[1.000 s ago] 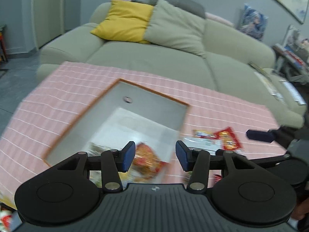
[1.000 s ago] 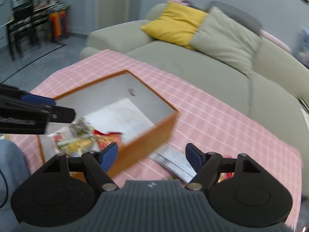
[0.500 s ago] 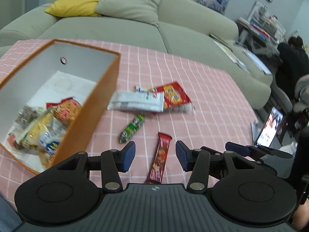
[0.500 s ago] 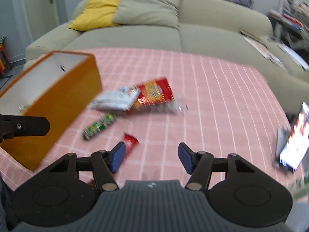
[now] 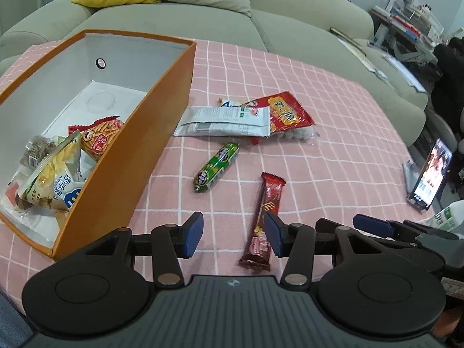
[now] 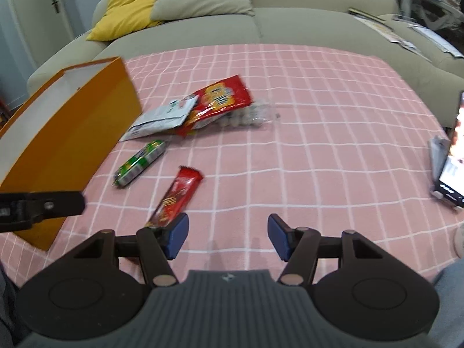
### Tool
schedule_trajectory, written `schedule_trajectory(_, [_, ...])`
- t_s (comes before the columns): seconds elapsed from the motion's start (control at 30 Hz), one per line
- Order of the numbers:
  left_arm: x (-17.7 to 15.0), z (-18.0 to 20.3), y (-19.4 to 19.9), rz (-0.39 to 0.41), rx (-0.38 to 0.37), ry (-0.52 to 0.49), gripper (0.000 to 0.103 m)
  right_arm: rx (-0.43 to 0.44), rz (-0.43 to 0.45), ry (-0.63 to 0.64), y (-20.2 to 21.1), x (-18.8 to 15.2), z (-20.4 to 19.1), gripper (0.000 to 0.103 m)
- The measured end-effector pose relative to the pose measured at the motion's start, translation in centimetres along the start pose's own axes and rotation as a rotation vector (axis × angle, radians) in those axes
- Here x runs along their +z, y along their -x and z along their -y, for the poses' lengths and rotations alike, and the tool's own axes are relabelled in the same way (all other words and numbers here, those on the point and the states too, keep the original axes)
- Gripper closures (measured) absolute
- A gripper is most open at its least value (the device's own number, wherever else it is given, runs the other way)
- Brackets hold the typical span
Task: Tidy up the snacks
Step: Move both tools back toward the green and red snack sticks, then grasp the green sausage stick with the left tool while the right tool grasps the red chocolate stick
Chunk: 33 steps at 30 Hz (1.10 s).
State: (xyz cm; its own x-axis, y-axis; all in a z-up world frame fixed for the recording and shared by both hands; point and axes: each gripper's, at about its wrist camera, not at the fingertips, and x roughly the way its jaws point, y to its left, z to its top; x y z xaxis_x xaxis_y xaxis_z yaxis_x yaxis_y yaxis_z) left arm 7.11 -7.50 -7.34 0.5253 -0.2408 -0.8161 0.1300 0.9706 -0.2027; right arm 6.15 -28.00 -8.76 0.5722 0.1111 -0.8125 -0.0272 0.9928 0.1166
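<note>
Box (image 5: 162, 133) far left of the left gripper (image 5: 233, 236), several packets already in it. Green roll (image 5: 216, 166) ahead and slightly left, well apart. Left gripper empty, jaws wide. Red bar (image 5: 265, 217) on the cloth, near end between the left fingers, against the right pad (image 5: 272, 233); long axis runs nearly straight away from the gripper. Right gripper (image 6: 227, 239) also wide and empty; bar lies off its left fingertip. Judgement: left gripper is nearer and already astride; bar is the next pick.
</note>
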Motion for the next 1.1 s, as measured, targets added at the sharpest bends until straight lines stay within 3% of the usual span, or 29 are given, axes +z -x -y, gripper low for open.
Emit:
schedule_trajectory(0.23, [0.3,-0.1,0.8,0.019,0.092,-0.058,0.046,0.059,-0.044,0.026,-2.8,0.6,-2.7,0.045])
schedule_trajectory(0.33, [0.5,-0.3,1.5,0.068,0.125,-0.061,0.046,0.073,-0.074,0.034,-4.2,0.7,-3.6,0.045])
schedule_trajectory(0.53, [1.3,0.0,1.0,0.069,0.109,-0.066,0.046,0.059,-0.116,0.072,-6.8,1.1,-4.3,0.045])
schedule_trajectory(0.57, [1.4,-0.1,0.8,0.057,0.107,-0.061,0.046,0.057,-0.119,0.076,-7.0,1.2,-4.3,0.047])
schedule_trajectory(0.63, [1.4,-0.2,0.5,0.047,0.111,-0.055,0.046,0.046,-0.122,0.115,-7.1,1.4,-4.6,0.060])
schedule_trajectory(0.7, [1.6,-0.3,0.3,0.037,0.113,-0.054,0.046,0.042,-0.136,0.118,-7.2,1.9,-4.2,0.079])
schedule_trajectory(0.8, [2.0,-0.1,-0.8,-0.001,0.098,-0.061,0.046,0.050,-0.155,0.132,-7.4,2.5,-3.0,0.083])
schedule_trajectory(0.93, [2.6,0.9,-2.5,-0.023,0.079,-0.117,0.046,-0.014,-0.142,0.274,-7.2,2.7,-1.5,0.083])
schedule_trajectory(1.1, [3.5,1.9,-4.7,-0.024,0.062,-0.181,0.046,-0.010,-0.122,0.285,-7.1,3.3,0.8,0.082])
